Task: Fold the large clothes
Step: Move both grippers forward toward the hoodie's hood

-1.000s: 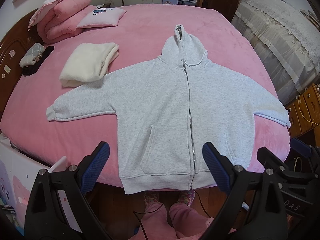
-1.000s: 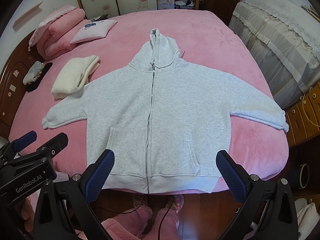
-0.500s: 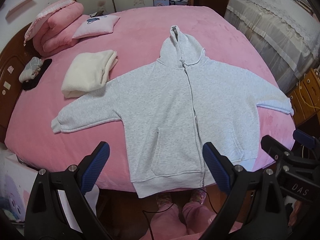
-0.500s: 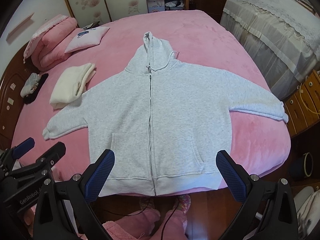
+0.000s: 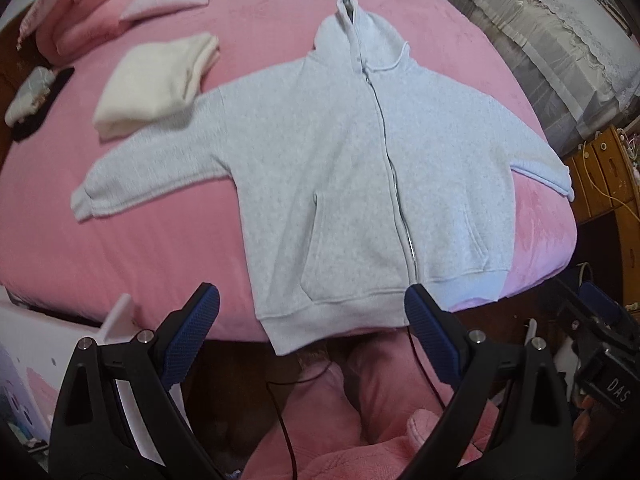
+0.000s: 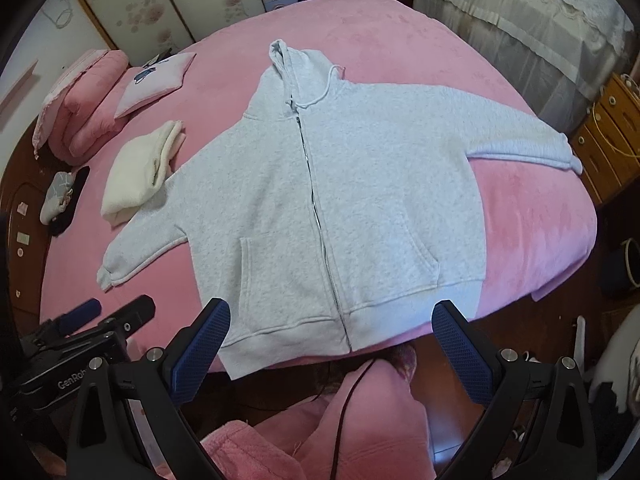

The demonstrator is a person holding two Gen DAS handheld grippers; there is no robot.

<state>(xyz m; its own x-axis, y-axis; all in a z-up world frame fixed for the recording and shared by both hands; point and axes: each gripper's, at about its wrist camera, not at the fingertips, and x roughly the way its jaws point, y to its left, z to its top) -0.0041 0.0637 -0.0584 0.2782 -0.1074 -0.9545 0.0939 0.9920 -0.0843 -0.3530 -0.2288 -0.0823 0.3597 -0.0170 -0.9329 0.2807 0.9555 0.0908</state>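
A light grey zip-up hoodie (image 5: pixel 340 168) lies flat and face up on the pink bed (image 5: pixel 120 240), sleeves spread to both sides, hood pointing away, hem hanging over the near edge. It also shows in the right wrist view (image 6: pixel 340 200). My left gripper (image 5: pixel 312 336) is open and empty, held in the air just short of the hem. My right gripper (image 6: pixel 330 348) is open and empty, also just short of the hem. Each gripper shows at the edge of the other's view.
A folded cream garment (image 5: pixel 156 80) lies on the bed beside the left sleeve. Pink pillows and a folded quilt (image 6: pixel 80 108) sit at the head end. A wooden drawer unit (image 6: pixel 608 132) stands right of the bed. The person's pink-clad legs (image 5: pixel 360 420) are below.
Both grippers have tilted and shifted; the hoodie now sits rotated and farther up in both views. The jaws stay open. The hoodie itself has not moved on the bed.
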